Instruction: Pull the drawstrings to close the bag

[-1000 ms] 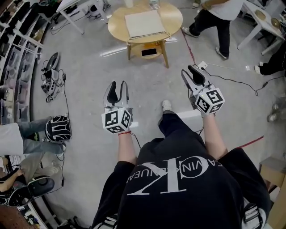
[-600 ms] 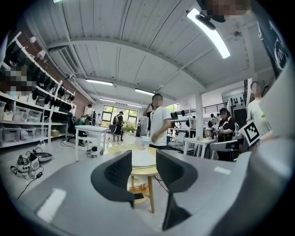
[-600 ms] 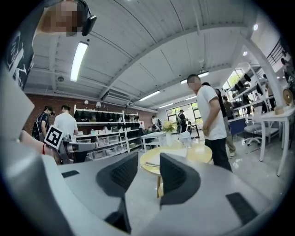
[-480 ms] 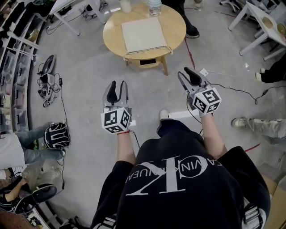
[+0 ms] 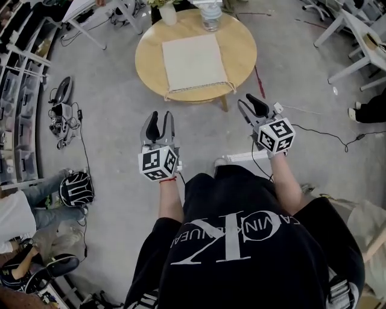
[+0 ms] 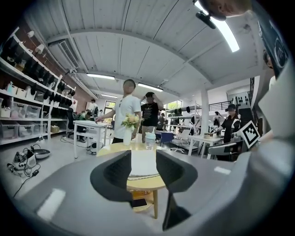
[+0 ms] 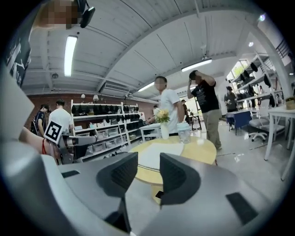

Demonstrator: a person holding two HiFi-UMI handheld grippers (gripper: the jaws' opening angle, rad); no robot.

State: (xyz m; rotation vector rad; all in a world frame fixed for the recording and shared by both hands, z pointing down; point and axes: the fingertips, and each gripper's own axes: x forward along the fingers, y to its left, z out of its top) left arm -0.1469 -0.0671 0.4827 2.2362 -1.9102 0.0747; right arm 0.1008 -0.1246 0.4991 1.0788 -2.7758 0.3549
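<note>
Two empty tools: left gripper (image 5: 158, 119) and right gripper (image 5: 251, 105) hang, jaws apart, short of the table (image 5: 242, 47); vase (image 5: 167, 13) and bottle (image 5: 211, 18) stand beyond the flat bag (image 5: 194, 61).

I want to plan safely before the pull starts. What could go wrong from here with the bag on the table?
Both the left gripper and the right gripper are open and short of the table. The bag lies loose, so pulling the drawstrings at its near edge may drag it off instead of closing it. The vase and bottle behind it could tip if a gripper overreaches.
</note>
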